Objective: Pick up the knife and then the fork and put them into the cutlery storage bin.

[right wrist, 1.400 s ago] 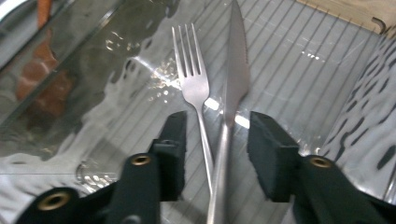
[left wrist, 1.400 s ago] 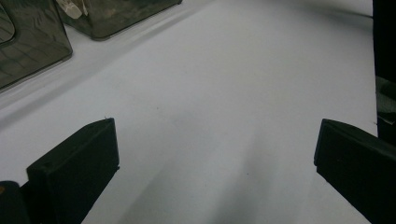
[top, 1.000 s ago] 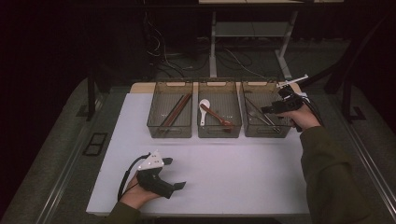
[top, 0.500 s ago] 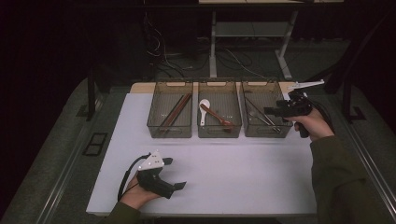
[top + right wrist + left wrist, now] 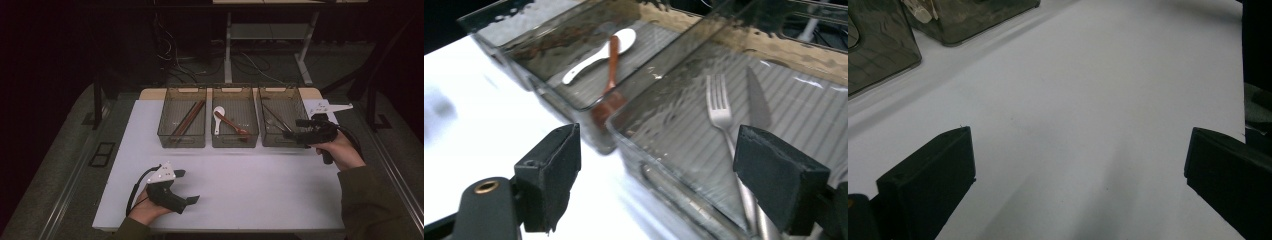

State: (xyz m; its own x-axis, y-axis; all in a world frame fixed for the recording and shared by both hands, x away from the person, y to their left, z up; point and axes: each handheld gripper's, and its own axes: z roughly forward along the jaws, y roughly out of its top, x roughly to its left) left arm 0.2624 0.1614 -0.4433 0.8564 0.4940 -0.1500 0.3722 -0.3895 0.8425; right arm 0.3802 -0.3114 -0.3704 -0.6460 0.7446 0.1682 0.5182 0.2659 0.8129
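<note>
— Left tool [image 5: 192, 200] first: where is it?

— Nearest the person, low on the white worktop [image 5: 250, 180], held in the left hand [image 5: 145, 212]. In the left gripper view its black jaws stand wide apart with bare worktop between them.

— And the right tool [image 5: 289, 134]?

— Farther off, at the right, just beside the front wall of the right-hand bin [image 5: 282, 142], with the right hand [image 5: 340, 152] behind it. Its jaws have just been opening, and they stand apart with nothing between the pads.

— What lies ahead of it?

— In the right gripper view, a fork [image 5: 721, 112] and a knife [image 5: 758, 102] lie side by side on the ribbed floor of that bin, untouched.

— Beyond that?

— The middle bin [image 5: 235, 142] holds a white spoon [image 5: 218, 117] and a brown wooden spoon [image 5: 232, 125], crossed over each other. The left bin [image 5: 182, 142] holds dark chopsticks [image 5: 187, 120] lying lengthwise. All three bins sit in a row along the far edge of the worktop.
</note>
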